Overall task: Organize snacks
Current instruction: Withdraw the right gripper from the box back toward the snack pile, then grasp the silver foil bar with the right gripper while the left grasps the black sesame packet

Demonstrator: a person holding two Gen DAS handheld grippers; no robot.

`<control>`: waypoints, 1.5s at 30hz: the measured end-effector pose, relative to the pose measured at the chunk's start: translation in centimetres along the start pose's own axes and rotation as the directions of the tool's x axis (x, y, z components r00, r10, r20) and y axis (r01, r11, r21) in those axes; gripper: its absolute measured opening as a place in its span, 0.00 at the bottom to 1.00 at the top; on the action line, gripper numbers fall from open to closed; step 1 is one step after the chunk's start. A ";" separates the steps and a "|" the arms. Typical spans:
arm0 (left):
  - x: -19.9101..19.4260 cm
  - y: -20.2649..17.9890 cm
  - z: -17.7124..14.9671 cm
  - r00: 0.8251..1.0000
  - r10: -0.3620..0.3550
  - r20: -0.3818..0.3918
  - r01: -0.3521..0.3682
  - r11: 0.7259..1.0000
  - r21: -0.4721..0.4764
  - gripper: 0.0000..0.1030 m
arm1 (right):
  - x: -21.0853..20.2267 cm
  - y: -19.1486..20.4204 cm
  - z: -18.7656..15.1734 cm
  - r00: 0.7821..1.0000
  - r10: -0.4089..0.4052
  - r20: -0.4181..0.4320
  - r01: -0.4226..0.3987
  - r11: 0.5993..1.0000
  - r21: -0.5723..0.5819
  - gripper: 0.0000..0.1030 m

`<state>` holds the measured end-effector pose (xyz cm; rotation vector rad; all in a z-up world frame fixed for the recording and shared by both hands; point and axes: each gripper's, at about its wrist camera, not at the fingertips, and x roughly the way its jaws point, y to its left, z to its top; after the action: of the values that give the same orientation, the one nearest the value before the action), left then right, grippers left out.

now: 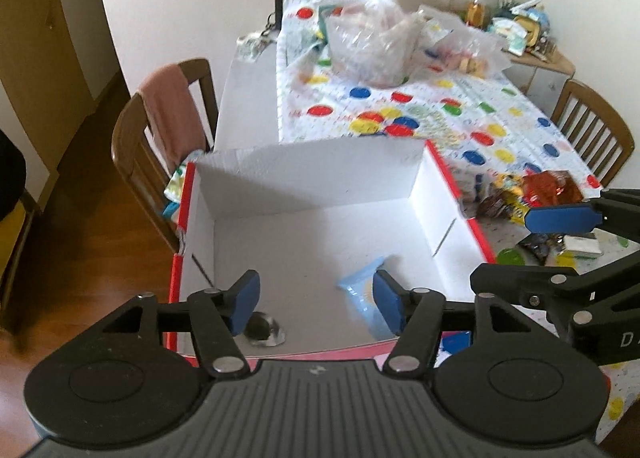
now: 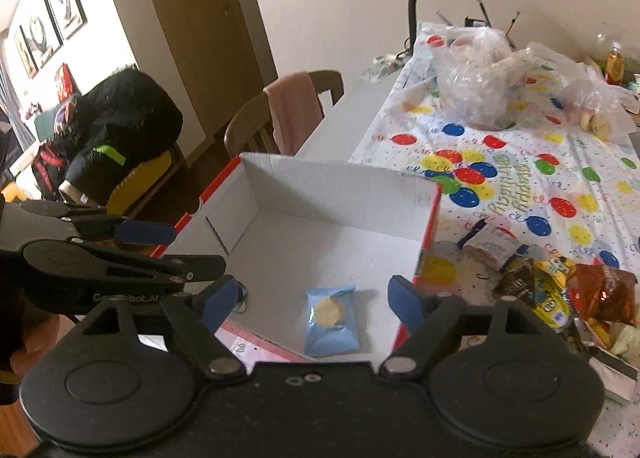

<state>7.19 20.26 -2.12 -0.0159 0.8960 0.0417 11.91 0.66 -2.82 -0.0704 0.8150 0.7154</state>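
Presently, left wrist view: left gripper (image 1: pixel 316 302) spread wide and empty, poised over the near end of the box (image 1: pixel 312 174); box white inside, red-edged, standing at the table's near end; one blue packet (image 1: pixel 360 294) on its floor, partly behind the right finger; a small clear-wrapped dark item (image 1: pixel 264 330) by the near wall, kind uncertain; right gripper (image 1: pixel 560 234) entering from the right, also parted; snack pile (image 1: pixel 528 194) on the cloth (image 1: pixel 400 114) just outside the box's right wall. Right wrist view: right gripper (image 2: pixel 316 298) agape, holding nothing, above the box (image 2: pixel 340 182); blue packet (image 2: pixel 330 314) flat on the floor; pile (image 2: pixel 560 290) to the right, wrappers overlapping. Step, as judged: fetching the next snack; advice: swing right, single out one top wrapper, pinch its edge rather than its bulk, lift clear of the wall, lay it beside the packet, not on it.
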 end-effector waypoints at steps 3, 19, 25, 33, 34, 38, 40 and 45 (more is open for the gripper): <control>-0.7 -1.0 0.1 1.000 -0.009 0.020 0.009 1.000 0.010 0.61 | -1.4 -0.6 -0.5 1.000 -0.005 0.025 0.004 1.000 0.010 0.82; -1.6 -8.6 0.3 0.994 -0.039 0.105 0.036 0.999 0.027 0.76 | -7.2 -7.2 -3.2 0.993 -0.051 0.103 0.046 0.998 0.046 1.00; -0.4 -12.5 0.7 0.992 -0.068 0.106 0.067 0.998 0.014 0.80 | -8.6 -11.5 -4.5 0.996 -0.058 0.071 0.057 0.998 0.021 1.00; 3.1 -18.5 1.2 0.993 -0.112 0.043 0.111 0.994 0.022 0.80 | -9.4 -17.7 -6.5 0.994 -0.102 0.034 0.104 0.992 -0.077 1.00; 3.6 -19.3 1.2 0.993 -0.115 0.033 0.114 0.993 0.022 0.80 | -9.3 -18.5 -6.9 0.994 -0.103 0.027 0.105 0.990 -0.093 1.00; 5.6 -22.1 1.4 0.992 -0.127 0.004 0.126 0.990 0.060 0.80 | -8.5 -22.1 -8.0 0.996 -0.087 -0.021 0.084 0.989 -0.118 1.00; 6.7 -23.7 1.4 0.989 -0.146 -0.017 0.147 0.984 0.105 0.80 | -8.0 -23.4 -8.6 0.995 -0.083 -0.048 0.076 0.988 -0.136 0.99; 9.1 -26.5 1.6 0.983 -0.176 -0.061 0.185 0.963 0.198 0.80 | -5.9 -26.2 -9.8 0.990 -0.058 -0.126 0.033 0.981 -0.190 0.96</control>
<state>15.26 -5.88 -8.38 0.0923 0.9353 -0.2211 18.85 -25.79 -10.99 -0.3073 0.8669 0.7485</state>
